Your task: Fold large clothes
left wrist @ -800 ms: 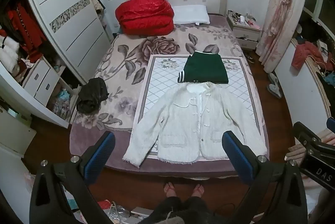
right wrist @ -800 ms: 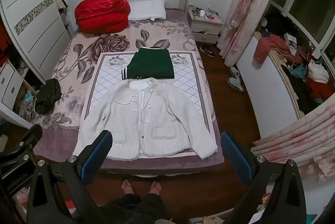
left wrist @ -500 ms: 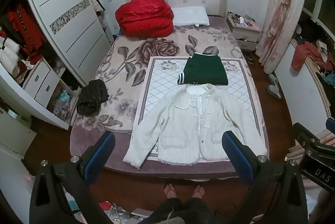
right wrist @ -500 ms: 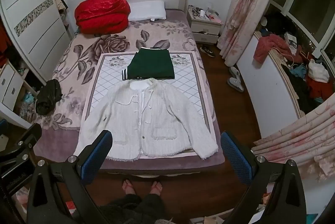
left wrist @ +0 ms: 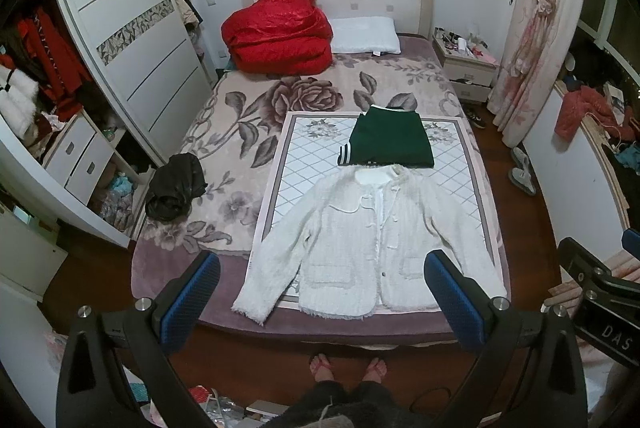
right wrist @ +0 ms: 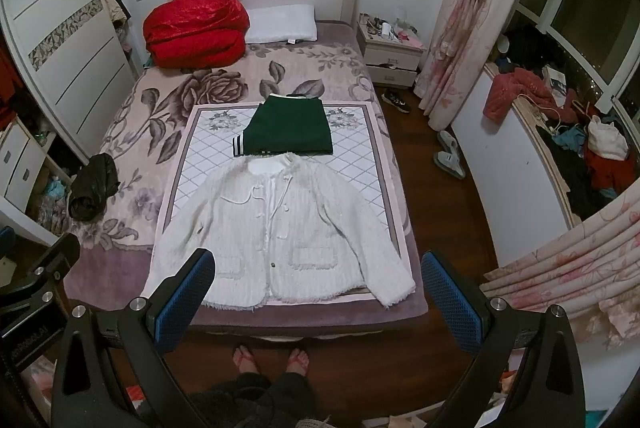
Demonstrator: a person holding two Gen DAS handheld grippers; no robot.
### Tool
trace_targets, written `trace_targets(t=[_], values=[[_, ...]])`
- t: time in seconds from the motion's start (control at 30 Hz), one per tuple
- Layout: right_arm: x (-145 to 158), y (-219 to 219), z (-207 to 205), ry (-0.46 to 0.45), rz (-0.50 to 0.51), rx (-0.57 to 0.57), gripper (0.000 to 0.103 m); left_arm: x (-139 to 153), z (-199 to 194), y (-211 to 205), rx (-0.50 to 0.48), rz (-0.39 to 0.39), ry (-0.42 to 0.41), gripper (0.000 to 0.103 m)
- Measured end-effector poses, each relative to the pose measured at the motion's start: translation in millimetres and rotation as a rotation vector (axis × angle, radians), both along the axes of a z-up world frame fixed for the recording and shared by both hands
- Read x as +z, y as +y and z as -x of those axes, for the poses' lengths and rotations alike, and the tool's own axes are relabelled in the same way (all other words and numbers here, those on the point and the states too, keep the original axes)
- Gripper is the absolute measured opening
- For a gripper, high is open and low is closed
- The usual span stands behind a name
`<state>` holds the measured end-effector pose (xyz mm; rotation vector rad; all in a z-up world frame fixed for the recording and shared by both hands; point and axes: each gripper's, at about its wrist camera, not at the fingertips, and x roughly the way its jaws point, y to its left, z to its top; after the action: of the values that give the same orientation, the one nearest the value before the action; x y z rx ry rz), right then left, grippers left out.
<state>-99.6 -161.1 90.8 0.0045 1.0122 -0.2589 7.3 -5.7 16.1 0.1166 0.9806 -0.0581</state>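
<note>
Both the left gripper (left wrist: 322, 278) and right gripper (right wrist: 318, 278) gape wide, holding nothing. The white jacket (left wrist: 372, 244) lies flat, its collar just touching the folded green garment (left wrist: 390, 144); the person is cut off above the feet (left wrist: 348, 368).

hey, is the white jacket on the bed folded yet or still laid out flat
Still spread flat. The white jacket lies face up on the quilted mat, both sleeves angled out and hem toward the bed's foot; no fold is visible.

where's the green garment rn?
In both wrist views the folded green garment lies mid-bed on the quilted mat, just beyond the collar of the spread white jacket, toward the headboard.
</note>
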Motion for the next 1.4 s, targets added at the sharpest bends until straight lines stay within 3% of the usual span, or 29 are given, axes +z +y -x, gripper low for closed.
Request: trace_targets(t=[1.4], values=[[14.4,0.1,2.0,-0.022,-0.001,0.006,0.103,12.5,-5.4,-12.3,0.002,0.007,-0.012,0.103]])
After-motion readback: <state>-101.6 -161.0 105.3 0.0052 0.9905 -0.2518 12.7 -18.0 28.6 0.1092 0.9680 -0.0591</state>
